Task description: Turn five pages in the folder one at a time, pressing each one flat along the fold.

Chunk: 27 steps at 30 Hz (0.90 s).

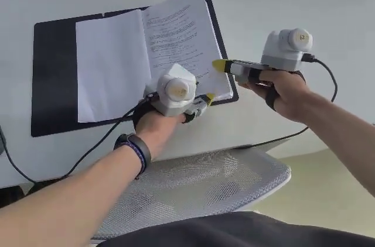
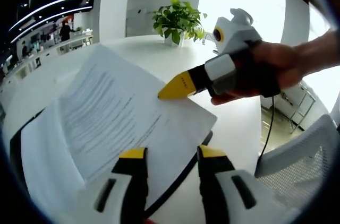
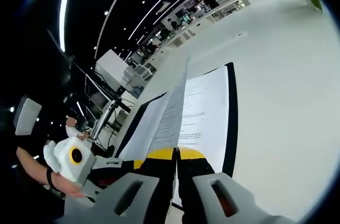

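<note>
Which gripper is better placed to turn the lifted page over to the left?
Right: the right gripper is shut on the lifted page at its edge, while the left gripper is open at the folder's near edge.

No text can be read. The lifted page [image 1: 179,36] of the folder [image 1: 50,77] carries black printed lines in short blocks, too small and blurred in the head view to make out a word. In the left gripper view the same lines show as grey streaks. In the right gripper view the sheet stands nearly edge-on, and the print on it, and on the flat page [image 3: 210,102] lying beside it, is likewise illegible
</note>
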Each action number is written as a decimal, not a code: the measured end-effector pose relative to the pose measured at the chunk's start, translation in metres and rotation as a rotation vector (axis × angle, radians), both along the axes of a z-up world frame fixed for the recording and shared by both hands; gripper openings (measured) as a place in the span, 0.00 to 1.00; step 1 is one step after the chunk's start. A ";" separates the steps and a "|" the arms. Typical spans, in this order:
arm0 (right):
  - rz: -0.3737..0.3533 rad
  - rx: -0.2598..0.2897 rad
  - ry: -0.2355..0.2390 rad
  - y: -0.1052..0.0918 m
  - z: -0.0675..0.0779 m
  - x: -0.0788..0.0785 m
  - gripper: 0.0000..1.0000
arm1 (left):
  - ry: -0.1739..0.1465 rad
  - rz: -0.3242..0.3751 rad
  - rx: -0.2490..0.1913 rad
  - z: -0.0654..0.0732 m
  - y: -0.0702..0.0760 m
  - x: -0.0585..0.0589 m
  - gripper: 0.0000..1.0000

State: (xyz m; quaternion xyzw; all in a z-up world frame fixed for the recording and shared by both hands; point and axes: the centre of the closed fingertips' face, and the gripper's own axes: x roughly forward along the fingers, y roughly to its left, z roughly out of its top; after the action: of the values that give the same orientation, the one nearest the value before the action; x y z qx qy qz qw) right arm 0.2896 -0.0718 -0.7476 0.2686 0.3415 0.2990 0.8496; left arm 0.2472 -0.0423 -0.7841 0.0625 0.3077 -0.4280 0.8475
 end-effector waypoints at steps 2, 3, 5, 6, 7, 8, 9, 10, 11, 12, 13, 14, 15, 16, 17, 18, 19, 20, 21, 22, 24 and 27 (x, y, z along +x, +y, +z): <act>-0.006 0.010 -0.011 0.001 0.007 0.001 0.00 | -0.005 0.001 -0.006 0.010 0.008 -0.004 0.41; -0.008 0.013 -0.015 0.002 0.010 0.001 0.00 | -0.009 0.007 -0.013 0.015 0.012 -0.005 0.43; -0.009 0.014 -0.019 0.003 0.013 0.001 0.00 | -0.015 0.008 -0.015 0.020 0.016 -0.007 0.46; -0.007 0.015 -0.027 0.005 0.016 0.002 0.00 | -0.027 0.013 -0.018 0.025 0.021 -0.007 0.47; -0.006 0.017 -0.030 0.007 0.019 0.002 0.00 | -0.026 0.023 -0.028 0.030 0.026 -0.007 0.49; -0.005 0.018 -0.031 0.009 0.020 0.001 0.00 | -0.024 0.028 -0.032 0.033 0.029 -0.008 0.50; -0.004 0.018 -0.035 0.010 0.023 0.001 0.00 | -0.027 0.044 -0.040 0.037 0.035 -0.007 0.52; -0.006 0.021 -0.037 0.011 0.024 0.001 0.00 | -0.028 0.047 -0.045 0.040 0.038 -0.007 0.53; -0.007 0.032 -0.039 0.013 0.028 0.001 0.00 | -0.035 0.051 -0.046 0.044 0.043 -0.008 0.54; -0.008 0.036 -0.040 0.015 0.029 0.001 0.00 | -0.042 0.056 -0.047 0.047 0.046 -0.008 0.55; -0.008 0.036 -0.044 0.017 0.032 0.001 0.00 | -0.045 0.060 -0.050 0.050 0.052 -0.009 0.57; -0.006 0.036 -0.048 0.019 0.033 0.000 0.00 | -0.044 0.062 -0.051 0.051 0.056 -0.010 0.58; -0.004 0.037 -0.053 0.021 0.036 0.000 0.00 | -0.048 0.070 -0.049 0.053 0.063 -0.010 0.59; -0.003 0.037 -0.056 0.022 0.038 0.000 0.00 | -0.049 0.075 -0.051 0.054 0.067 -0.011 0.59; -0.002 0.038 -0.059 0.024 0.040 0.000 0.00 | -0.048 0.085 -0.056 0.055 0.071 -0.011 0.60; 0.002 0.041 -0.065 0.027 0.043 0.000 0.00 | -0.049 0.098 -0.055 0.054 0.078 -0.009 0.60; 0.004 0.045 -0.072 0.030 0.046 0.001 0.00 | -0.052 0.104 -0.053 0.053 0.085 -0.008 0.61; 0.005 0.046 -0.073 0.031 0.048 0.001 0.00 | -0.054 0.113 -0.054 0.054 0.089 -0.007 0.61; 0.005 0.050 -0.078 0.033 0.050 0.001 0.00 | -0.054 0.121 -0.053 0.055 0.093 -0.007 0.61; 0.006 0.052 -0.081 0.034 0.052 0.002 0.00 | -0.055 0.127 -0.051 0.055 0.098 -0.007 0.61; 0.010 0.058 -0.086 0.038 0.056 0.002 0.00 | -0.057 0.145 -0.055 0.058 0.107 -0.007 0.61; 0.026 0.065 -0.104 0.047 0.065 0.003 0.00 | -0.060 0.169 -0.051 0.062 0.125 -0.009 0.61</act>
State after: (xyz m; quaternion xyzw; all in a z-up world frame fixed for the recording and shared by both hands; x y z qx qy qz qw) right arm 0.2925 -0.0248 -0.6825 0.2758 0.2901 0.3345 0.8532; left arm 0.2382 0.0826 -0.7217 0.0276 0.2752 -0.3607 0.8907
